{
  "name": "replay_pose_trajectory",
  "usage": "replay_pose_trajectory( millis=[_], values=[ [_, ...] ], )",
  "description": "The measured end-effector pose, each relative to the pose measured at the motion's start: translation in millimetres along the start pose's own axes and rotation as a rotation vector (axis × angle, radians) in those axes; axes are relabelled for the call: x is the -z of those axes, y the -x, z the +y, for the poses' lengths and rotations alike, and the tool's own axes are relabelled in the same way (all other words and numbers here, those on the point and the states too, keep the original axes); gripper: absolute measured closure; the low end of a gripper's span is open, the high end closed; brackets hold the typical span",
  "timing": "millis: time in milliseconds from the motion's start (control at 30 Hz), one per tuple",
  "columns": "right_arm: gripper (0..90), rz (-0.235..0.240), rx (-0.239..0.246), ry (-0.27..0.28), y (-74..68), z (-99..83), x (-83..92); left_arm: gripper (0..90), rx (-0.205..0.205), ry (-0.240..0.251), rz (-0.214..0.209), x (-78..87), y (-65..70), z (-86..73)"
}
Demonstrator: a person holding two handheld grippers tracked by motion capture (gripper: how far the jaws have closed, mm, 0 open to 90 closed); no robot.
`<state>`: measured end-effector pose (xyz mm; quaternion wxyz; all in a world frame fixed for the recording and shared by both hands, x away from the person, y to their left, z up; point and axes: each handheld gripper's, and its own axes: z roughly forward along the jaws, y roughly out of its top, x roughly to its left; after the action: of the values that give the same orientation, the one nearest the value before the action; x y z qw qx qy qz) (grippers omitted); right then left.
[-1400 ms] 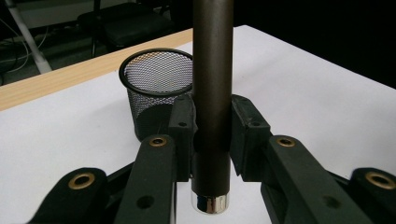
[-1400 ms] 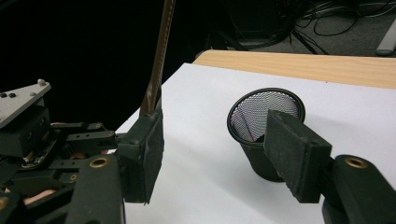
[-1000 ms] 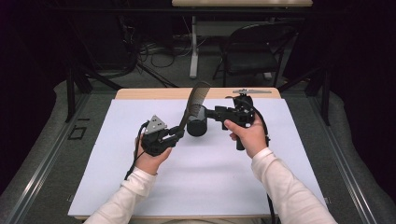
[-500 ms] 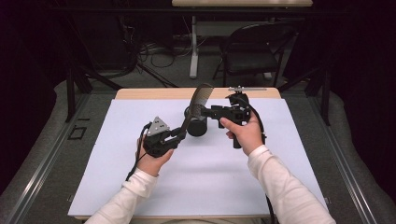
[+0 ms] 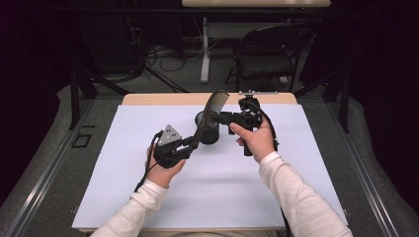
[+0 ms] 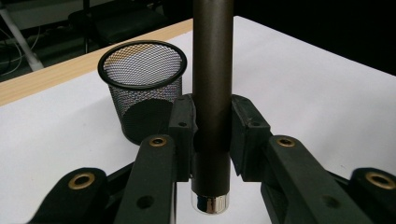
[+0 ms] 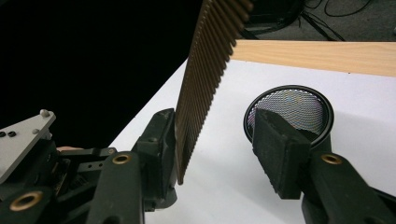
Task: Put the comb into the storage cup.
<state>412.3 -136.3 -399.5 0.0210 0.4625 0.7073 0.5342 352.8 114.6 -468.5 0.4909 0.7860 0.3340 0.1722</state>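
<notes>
A mesh cup point(image 5: 208, 131) stands on the table point(image 5: 296, 197) just behind both tools. The left tool point(image 6: 212, 140) clamps the comb point(image 5: 207, 116) by its handle. The right tool point(image 7: 219, 149) has its jaws partly open and just closing around the comb's teeth, one pad touching them.

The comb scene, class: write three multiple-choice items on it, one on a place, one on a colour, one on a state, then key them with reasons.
1. Where does the mesh cup stand?
A. on the white sheet
B. on the chair
C. on the floor

2. What colour is the comb?
A. white
B. red
C. dark brown

3. How does the left tool stand?
A. open and away from the comb
B. shut on the comb's handle
C. inside the mesh cup

Key:
1 A, the cup stands on the white sheet in the high view.
2 C, its teeth look dark brown in the right gripper view.
3 B, both pads press the handle in the left gripper view.
</notes>
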Motion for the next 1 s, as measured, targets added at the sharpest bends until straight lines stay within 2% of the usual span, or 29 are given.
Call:
replay_pose_trajectory(
  millis=[567, 1000],
  values=[
    [57.8, 0.027, -0.035, 0.004, 0.9, 4.1, -6.2, 72.8, -0.002, 0.0, -0.011, -1.2, 3.3, -0.6],
    [65.6, 0.046, -0.062, 0.002, 4.5, 5.7, -4.3, 72.8, -0.002, 0.004, -0.015, -1.8, 4.0, -0.8]
  ],
)
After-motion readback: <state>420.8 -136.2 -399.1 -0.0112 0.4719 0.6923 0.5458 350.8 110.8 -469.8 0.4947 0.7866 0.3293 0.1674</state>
